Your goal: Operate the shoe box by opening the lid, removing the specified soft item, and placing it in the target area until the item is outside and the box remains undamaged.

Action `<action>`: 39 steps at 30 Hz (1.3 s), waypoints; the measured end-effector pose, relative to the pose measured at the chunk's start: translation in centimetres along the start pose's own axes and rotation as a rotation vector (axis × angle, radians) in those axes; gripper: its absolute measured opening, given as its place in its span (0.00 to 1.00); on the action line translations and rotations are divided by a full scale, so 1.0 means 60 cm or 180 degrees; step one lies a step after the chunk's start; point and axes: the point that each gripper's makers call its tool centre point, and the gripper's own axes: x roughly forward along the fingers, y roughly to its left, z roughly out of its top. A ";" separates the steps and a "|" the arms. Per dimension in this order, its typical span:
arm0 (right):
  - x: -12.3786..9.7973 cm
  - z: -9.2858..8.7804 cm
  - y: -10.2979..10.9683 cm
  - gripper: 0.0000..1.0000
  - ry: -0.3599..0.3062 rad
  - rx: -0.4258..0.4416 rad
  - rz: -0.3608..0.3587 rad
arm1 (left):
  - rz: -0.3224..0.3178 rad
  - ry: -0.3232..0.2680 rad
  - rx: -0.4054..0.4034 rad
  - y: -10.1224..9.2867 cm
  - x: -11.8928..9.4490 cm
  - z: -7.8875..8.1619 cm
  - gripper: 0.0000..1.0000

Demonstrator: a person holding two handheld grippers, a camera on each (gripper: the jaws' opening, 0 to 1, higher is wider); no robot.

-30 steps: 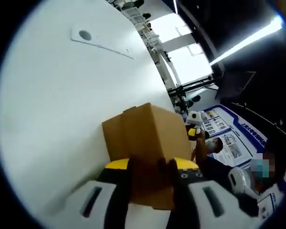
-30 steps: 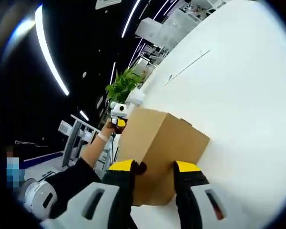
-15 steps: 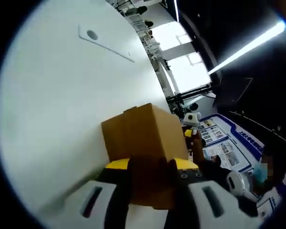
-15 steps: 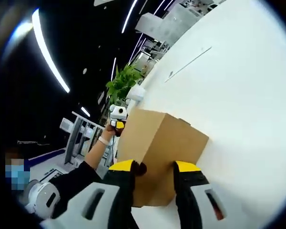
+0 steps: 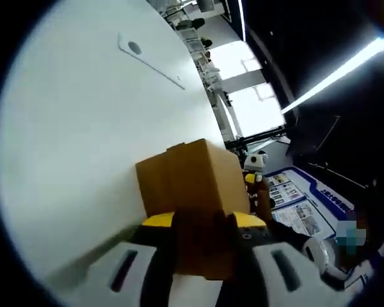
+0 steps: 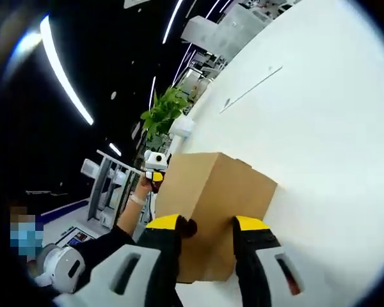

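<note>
Low in each frame's centre, the left tool [image 5: 203, 225] and right tool [image 6: 207, 227] are pinching opposite ends of the brown shoe box [image 5: 189, 182] against a white tabletop [image 5: 83, 128].

No print to call on the brown box [image 5: 192, 182], and the wall posters [image 5: 296, 208] blur past reading.

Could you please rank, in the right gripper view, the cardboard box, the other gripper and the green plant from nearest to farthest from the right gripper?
1. The cardboard box, between the right gripper's jaws.
2. The left gripper, at the box's far left corner, held by a hand.
3. The green plant, beyond the table edge, upper left.
</note>
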 end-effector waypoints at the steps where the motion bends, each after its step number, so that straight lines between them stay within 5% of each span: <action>1: 0.000 0.002 -0.001 0.32 -0.0001 -0.0002 0.0003 | -0.0027 -0.0069 -0.0026 0.003 -0.003 0.004 0.32; 8: 0.002 0.017 -0.007 0.31 -0.0019 -0.0006 -0.0016 | -0.0134 -0.0319 -0.0131 0.006 -0.009 0.004 0.32; 23: 0.004 0.039 -0.018 0.31 -0.0010 -0.0005 -0.0041 | -0.0093 -0.0361 -0.0088 0.003 -0.010 -0.005 0.32; 39: 0.018 0.011 0.006 0.32 -0.0074 -0.0037 -0.0037 | -0.0147 -0.0392 -0.0094 0.009 -0.016 0.001 0.32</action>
